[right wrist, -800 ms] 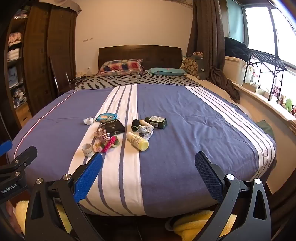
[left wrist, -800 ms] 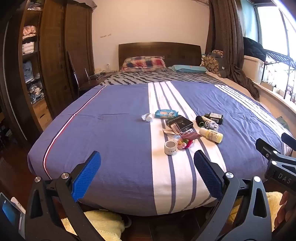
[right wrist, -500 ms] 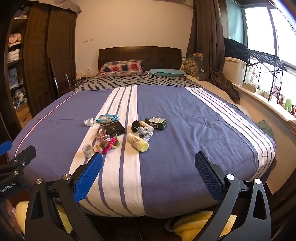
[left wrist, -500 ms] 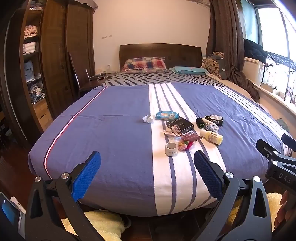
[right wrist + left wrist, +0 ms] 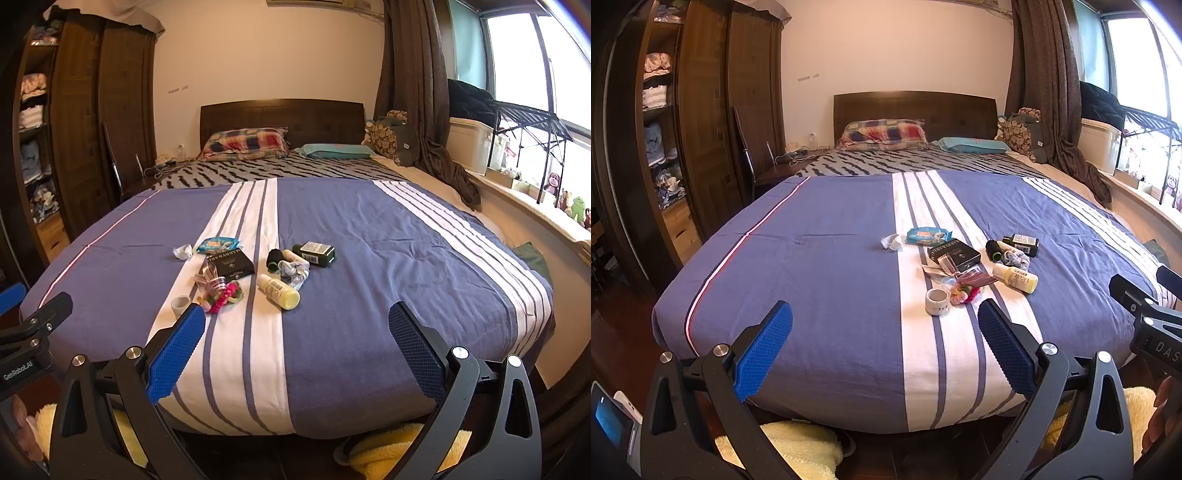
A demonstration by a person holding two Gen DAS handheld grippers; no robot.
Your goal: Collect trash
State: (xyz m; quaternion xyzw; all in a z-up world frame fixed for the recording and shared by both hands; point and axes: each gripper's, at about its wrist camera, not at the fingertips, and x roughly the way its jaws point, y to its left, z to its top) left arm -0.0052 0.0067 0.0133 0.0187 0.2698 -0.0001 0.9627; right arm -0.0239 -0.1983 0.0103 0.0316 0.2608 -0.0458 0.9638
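- The left gripper (image 5: 885,338) hovers off the foot of the bed (image 5: 812,280), its blue-padded fingers spread wide with nothing between them.
- A crumpled white scrap (image 5: 891,242) lies on the blue part of the cover, at the left edge of the clutter and apart from both grippers.
- Just right of it sits a blue wet-wipes pack (image 5: 928,236), and touching that pack's near side is a black box (image 5: 955,254).
- In front of the box, on the white stripe, lie shiny wrappers (image 5: 960,275), a pink-and-green hair tie (image 5: 964,294) and a small white cup (image 5: 937,301) standing upright.
- Further right come a black spool (image 5: 993,250), a grey-white cloth bundle (image 5: 1016,258), a dark green bottle (image 5: 1022,243) on its side and a pale yellow bottle (image 5: 1015,277), also lying down.
- The right gripper (image 5: 297,330) hangs at the bed's near edge, jaws likewise wide apart and empty, with the clutter ahead to its left.
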